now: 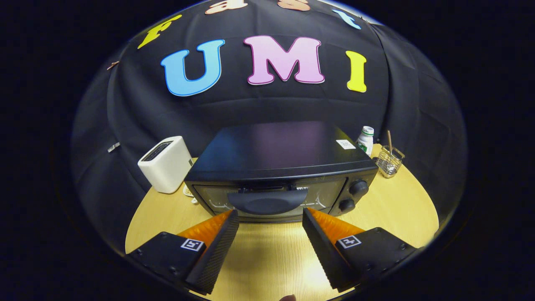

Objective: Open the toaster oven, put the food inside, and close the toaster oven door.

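Observation:
A black toaster oven stands on the round wooden table, its glass door shut. The door's dark curved handle runs along the top of the door, just ahead of my fingertips. Two round knobs sit on the oven's right side. My gripper is open, fingers spread wide with nothing between them, tips close to the lower front of the door, below the handle.
A white pop-up toaster stands left of the oven. Behind the oven's right corner are a small white bottle with a green label and a wire basket holding a stick. Bare tabletop lies under the fingers.

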Demonstrator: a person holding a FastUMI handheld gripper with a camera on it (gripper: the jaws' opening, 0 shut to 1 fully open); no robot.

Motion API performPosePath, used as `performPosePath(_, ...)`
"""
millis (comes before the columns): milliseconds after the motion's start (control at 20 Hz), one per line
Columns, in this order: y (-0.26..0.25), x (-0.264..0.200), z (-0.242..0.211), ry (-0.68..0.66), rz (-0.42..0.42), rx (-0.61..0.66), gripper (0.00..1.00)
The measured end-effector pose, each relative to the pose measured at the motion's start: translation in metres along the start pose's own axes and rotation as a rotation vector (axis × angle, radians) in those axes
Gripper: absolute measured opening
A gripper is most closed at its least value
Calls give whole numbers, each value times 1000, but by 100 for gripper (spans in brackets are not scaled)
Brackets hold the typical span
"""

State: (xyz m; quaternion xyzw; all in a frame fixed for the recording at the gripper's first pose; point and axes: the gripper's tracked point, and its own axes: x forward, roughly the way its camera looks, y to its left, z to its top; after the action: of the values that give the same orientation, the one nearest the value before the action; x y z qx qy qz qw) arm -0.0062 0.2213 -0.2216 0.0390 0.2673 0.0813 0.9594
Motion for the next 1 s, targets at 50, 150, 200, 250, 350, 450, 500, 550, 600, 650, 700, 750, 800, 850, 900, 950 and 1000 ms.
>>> performPosePath(50, -1, -3, 3, -8, 4, -1, 100)
performPosePath(150, -4, -12, 11, -28, 12, -2, 100)
performPosePath(200, -6, -16, 14, -36, 15, -3, 100)
performPosePath(250, -8, -21, 19, -49, 16, -10, 99)
performPosePath(350, -15, -30, 27, -68, 14, -30, 100)
performPosePath(450, -22, -38, 42, -100, 14, -39, 100)
performPosePath(500, -25, -45, 50, -117, 13, -39, 100)
performPosePath(550, -29, -51, 59, -137, 13, -40, 100)
performPosePath(600, -33, -57, 68, -158, 11, -41, 100)
performPosePath(650, -38, -63, 78, -179, 8, -45, 99)
performPosePath(700, -43, -70, 86, -194, 5, -46, 99)
performPosePath(750, -45, -78, 92, -201, 11, -35, 99)
performPosePath(800, -47, -85, 98, -212, 19, -24, 99)
performPosePath(850, -52, -93, 106, -227, 18, -16, 99)
performPosePath(900, -58, -101, 114, -245, 16, -11, 99)
performPosePath(950, -65, -110, 123, -267, 10, -12, 99)
performPosePath(1000, -71, -117, 132, -292, 2, -17, 99)
